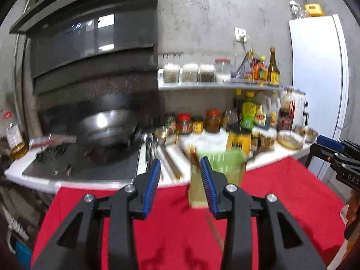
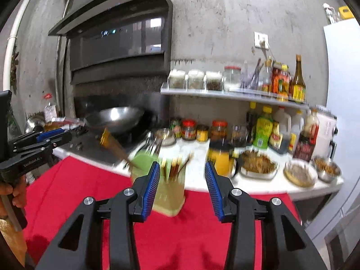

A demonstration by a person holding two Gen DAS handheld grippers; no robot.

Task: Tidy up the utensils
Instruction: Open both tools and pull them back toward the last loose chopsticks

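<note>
Utensils (image 2: pixel 174 168) stand blurred in a pale green holder (image 2: pixel 168 193) on the red cloth (image 2: pixel 85 180) at the near edge of the white desk (image 2: pixel 202 180). Both tools are spread and pinch nothing: the left tool (image 1: pixel 180 180) and right tool (image 2: pixel 182 180) each have the holder just beyond their 2 blue pads.

Motion blur smears the green utensil holder (image 2: pixel 157 180) and its sticks (image 2: pixel 175 168); jar labels (image 1: pixel 195 124) are unreadable.
</note>
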